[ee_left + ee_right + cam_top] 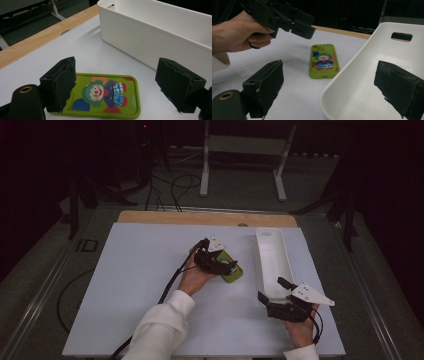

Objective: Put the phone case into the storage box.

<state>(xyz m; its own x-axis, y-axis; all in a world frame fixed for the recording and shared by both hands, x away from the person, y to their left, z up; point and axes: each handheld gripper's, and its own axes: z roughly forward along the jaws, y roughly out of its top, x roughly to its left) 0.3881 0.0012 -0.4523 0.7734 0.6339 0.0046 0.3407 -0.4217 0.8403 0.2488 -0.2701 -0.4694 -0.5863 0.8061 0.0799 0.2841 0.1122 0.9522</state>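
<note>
A green phone case (235, 274) with a clown picture lies flat on the white board, left of a long white bin (260, 262). My left gripper (227, 266) hovers low over the case, open. In the left gripper view the case (107, 96) lies between the two black jaws, and neither pad presses on it. My right gripper (273, 289) is open at the bin's near end. In the right gripper view its jaws straddle the bin's rim (352, 62), one inside and one outside, with the case (323, 61) and the left gripper (294, 22) beyond.
The white board (140, 285) covers a wooden table whose edge (200, 217) shows at the back. The bin (150, 42) holds nothing that I can see. A white metal stand (205, 170) and cables are on the floor behind.
</note>
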